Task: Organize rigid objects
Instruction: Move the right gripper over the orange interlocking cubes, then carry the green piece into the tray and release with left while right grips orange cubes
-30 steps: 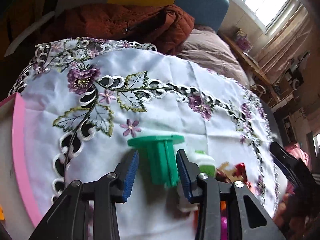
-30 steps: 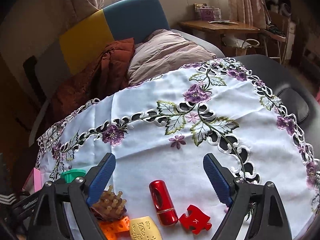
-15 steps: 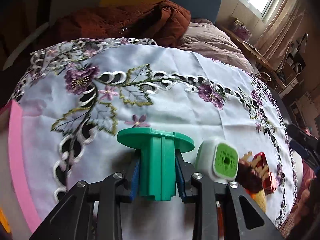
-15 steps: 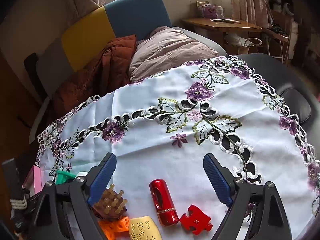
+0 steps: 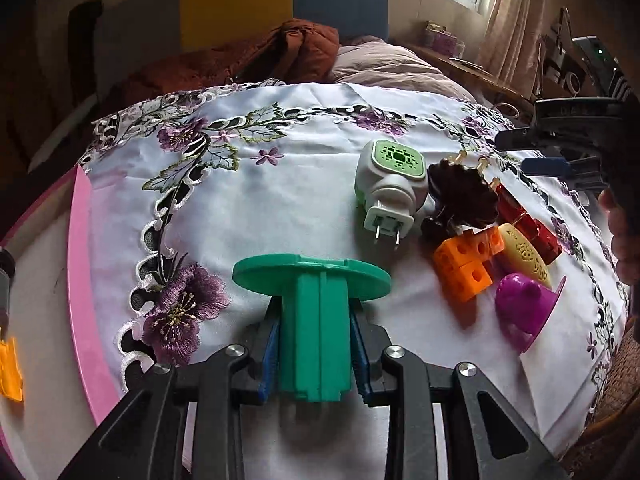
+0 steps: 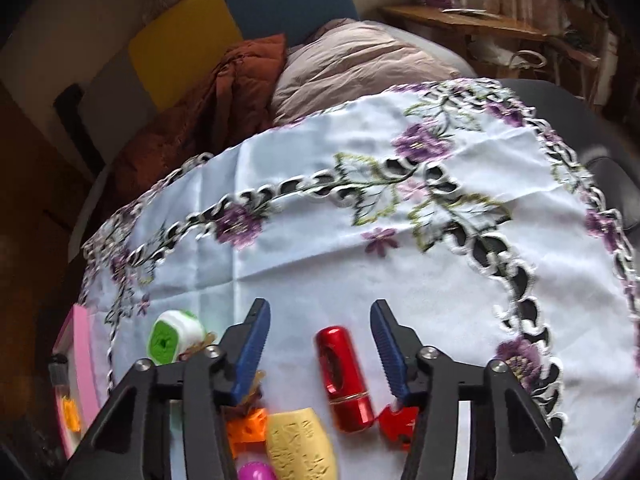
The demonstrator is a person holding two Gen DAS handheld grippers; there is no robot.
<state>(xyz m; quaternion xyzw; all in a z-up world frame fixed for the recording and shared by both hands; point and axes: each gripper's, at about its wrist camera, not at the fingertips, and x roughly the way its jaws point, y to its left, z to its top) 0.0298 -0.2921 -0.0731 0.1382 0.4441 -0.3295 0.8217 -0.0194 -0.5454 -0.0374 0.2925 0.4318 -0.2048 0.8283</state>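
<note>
Left gripper: blue-padded fingers clamped on green flanged spool, flange forward | table: white embroidered tablecloth | right of spool: white-green plug-in device, brown comb, orange blocks, yellow piece, red cylinder, purple cup clustered | left edge: pink tray | far right: right gripper

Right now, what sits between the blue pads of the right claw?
The red cylinder lies on the cloth between the open right claw pads, touching neither; the right wrist view shows it.
</note>
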